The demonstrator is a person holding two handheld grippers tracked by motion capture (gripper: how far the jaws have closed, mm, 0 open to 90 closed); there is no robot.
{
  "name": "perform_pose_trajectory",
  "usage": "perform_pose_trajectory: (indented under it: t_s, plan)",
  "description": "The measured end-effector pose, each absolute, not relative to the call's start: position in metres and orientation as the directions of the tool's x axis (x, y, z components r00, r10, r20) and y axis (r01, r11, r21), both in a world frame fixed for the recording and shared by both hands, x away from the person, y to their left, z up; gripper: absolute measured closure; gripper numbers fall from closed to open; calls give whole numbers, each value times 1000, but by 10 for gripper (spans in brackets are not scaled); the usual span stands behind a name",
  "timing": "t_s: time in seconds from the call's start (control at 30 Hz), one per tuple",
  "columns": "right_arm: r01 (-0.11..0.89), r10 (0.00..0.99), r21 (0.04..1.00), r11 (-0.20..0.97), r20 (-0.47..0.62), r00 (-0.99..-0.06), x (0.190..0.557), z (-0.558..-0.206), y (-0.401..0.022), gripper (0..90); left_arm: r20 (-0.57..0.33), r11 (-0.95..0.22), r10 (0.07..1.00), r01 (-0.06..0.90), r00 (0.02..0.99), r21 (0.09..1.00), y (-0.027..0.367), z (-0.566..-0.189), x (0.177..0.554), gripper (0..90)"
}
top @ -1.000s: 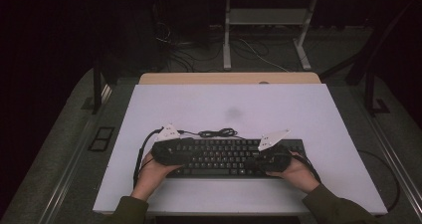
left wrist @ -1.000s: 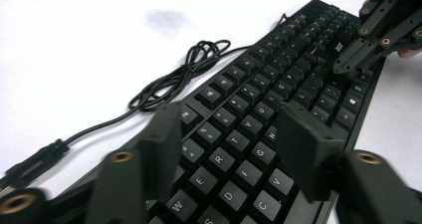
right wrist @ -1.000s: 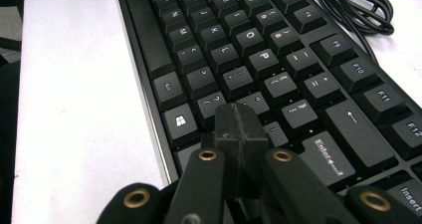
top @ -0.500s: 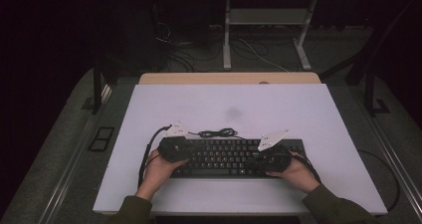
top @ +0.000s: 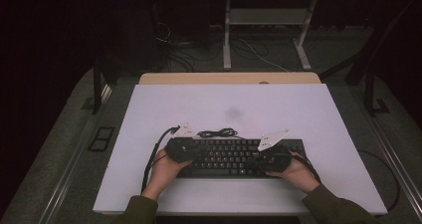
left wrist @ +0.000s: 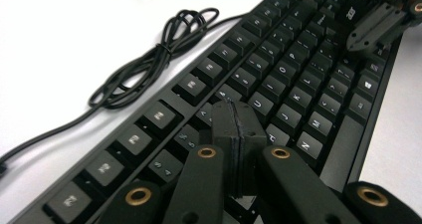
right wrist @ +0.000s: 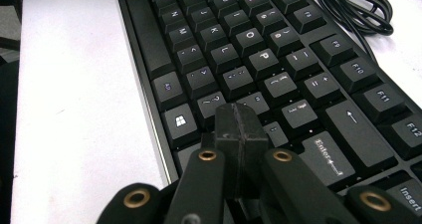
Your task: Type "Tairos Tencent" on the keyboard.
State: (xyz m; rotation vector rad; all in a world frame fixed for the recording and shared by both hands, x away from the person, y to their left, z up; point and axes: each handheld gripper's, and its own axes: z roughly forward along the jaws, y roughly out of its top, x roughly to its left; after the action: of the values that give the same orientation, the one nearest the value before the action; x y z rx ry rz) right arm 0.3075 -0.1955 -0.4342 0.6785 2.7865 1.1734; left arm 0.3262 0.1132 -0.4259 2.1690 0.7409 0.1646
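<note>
A black keyboard is lying flat on the white table, near the edge where the person is sitting; its thin black cable is sitting in a small bunch on the table just behind the top row of keys

The left gripper is hanging over the left end of the keyboard, and a hand is holding it from below; in the left gripper view its two black jaws are pressed tight together, pad against pad, with nothing between them; they have just been closing, and no key or cable is caught in them; the tip is sitting right over the letter keys in the middle rows, very close to them, but I cannot tell if it is touching a key

The right gripper is over the right end of the keyboard, with the other hand holding it; its jaws are squeezed shut too, and they are holding nothing; in the right gripper view the tip is hovering over the keys near the bottom right of the letters, close to the key with the little window sign and not far from the Enter key

The two grippers are well apart, one at each end, both pointing in toward the keys
</note>
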Motion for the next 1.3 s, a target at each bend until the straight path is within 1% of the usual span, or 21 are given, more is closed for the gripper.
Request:
perform_pose_trajectory:
  t_s: [0.47,0.8,0.93,1.03,1.13,1.17,1.2,1.23,1.27,1.3]
  plan:
    - [379,409,690,617,131,-903,308,-434,-196,895,-109,-530,563,459,819,713,108,-432,328,887]
    - [376,408,691,618,127,-904,308,-434,-196,895,-122,-511,559,456,820,728,109,-431,327,886]
    - [376,408,691,617,127,-904,308,-434,-196,895,-133,-496,558,458,819,738,113,-429,326,856]
    - [375,408,691,618,126,-904,308,-434,-196,895,-132,-488,554,449,822,749,115,-427,324,801]
    - [374,408,692,617,125,-904,307,-434,-196,896,-133,-475,555,445,821,759,119,-426,321,713]
    - [374,408,692,617,125,-904,307,-434,-196,896,-133,-469,559,445,818,763,120,-425,320,713]
    - [374,408,693,616,126,-904,307,-434,-196,895,-131,-466,560,442,818,766,121,-425,319,645]
    - [374,408,693,616,126,-904,307,-434,-196,895,-131,-465,557,439,820,769,123,-425,318,645]
    - [374,408,693,616,125,-904,307,-434,-196,895,-132,-461,555,435,822,773,124,-425,317,609]
    - [371,408,696,615,122,-905,307,-434,-196,895,-130,-462,551,431,824,775,125,-424,316,532]
